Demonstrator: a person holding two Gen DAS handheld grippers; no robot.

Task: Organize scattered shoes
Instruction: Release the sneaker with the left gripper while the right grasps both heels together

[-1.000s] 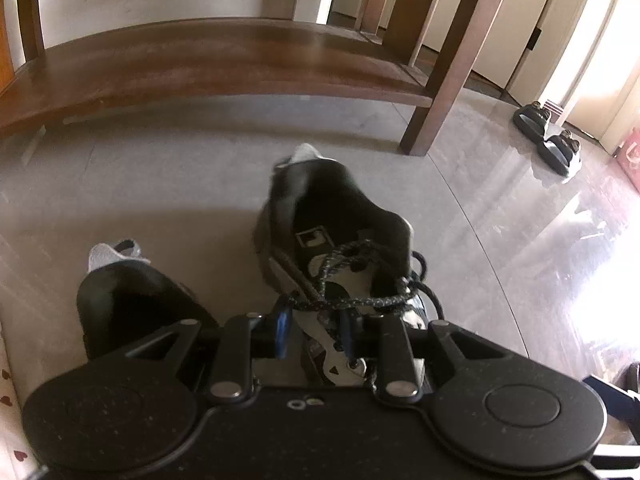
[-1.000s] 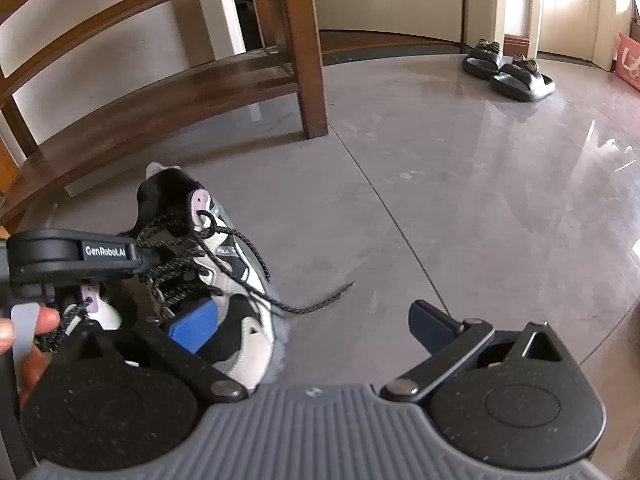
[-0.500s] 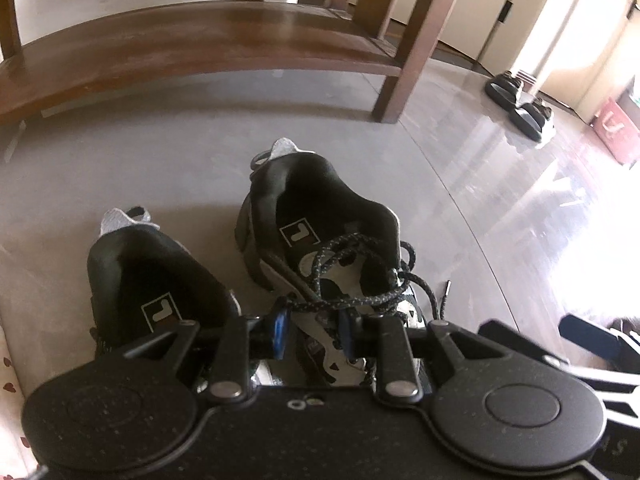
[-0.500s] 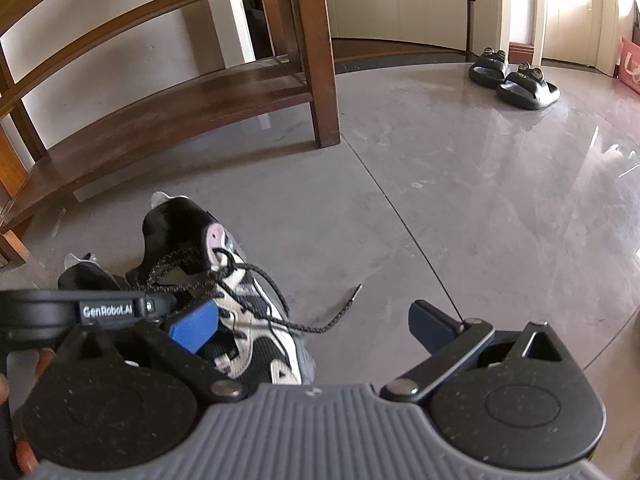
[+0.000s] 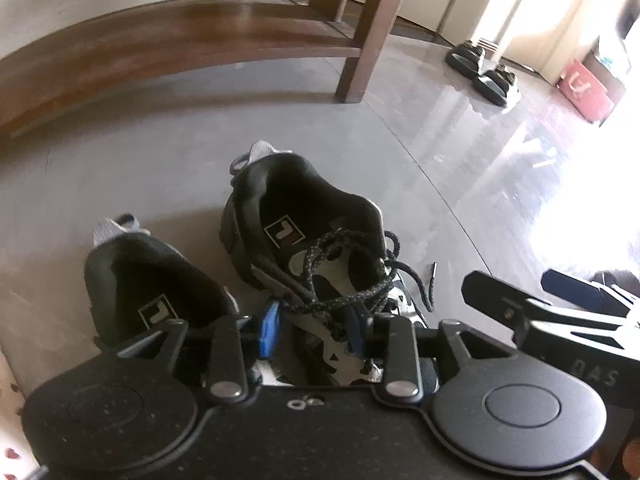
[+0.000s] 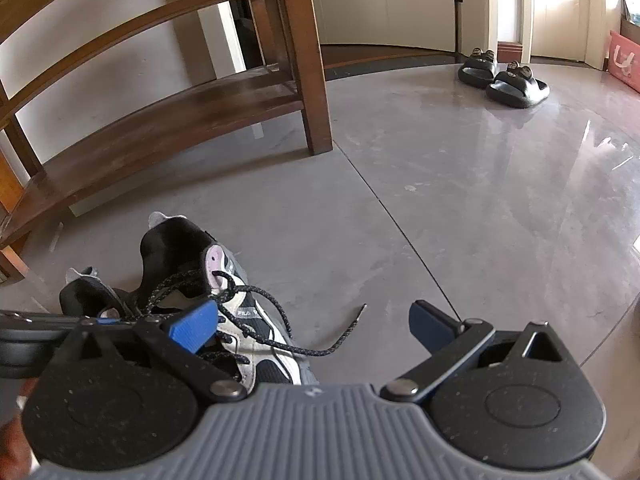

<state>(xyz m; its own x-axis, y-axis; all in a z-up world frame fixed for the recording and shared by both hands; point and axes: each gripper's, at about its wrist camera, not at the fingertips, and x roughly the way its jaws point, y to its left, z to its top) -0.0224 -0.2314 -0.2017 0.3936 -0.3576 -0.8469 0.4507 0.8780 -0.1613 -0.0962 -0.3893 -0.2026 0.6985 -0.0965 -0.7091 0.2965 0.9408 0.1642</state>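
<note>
Floor [image 6: 460,200] of grey polished tile fills both views, glossy with glare at the far right. Wooden bench [image 5: 168,36], dark brown, spans the far left, its low shelf just above the floor and one leg [image 6: 308,80] planted near the centre. Two black-and-white sneakers stand side by side on the floor in front of the bench, heels toward it: right sneaker [image 5: 320,240] with its laces loose, left sneaker [image 5: 152,280] just beside it and nearer the left edge. A lace end [image 6: 344,332] trails on the tile to the right of the right sneaker. Pair of black slippers [image 6: 504,80] sits well apart at the far right, near a doorway; a pink box [image 6: 624,60] stands beyond them.

Left hand-held gripper [image 5: 312,328] points steeply down over the right sneaker; its jaws are opening, with the tongue and laces between the blue pads, which no longer press on them. Right hand-held gripper [image 6: 312,320] hovers to the right of that sneaker, jaws spread wide with nothing held, the left finger over the sneaker's laces, the right finger over bare floor.
</note>
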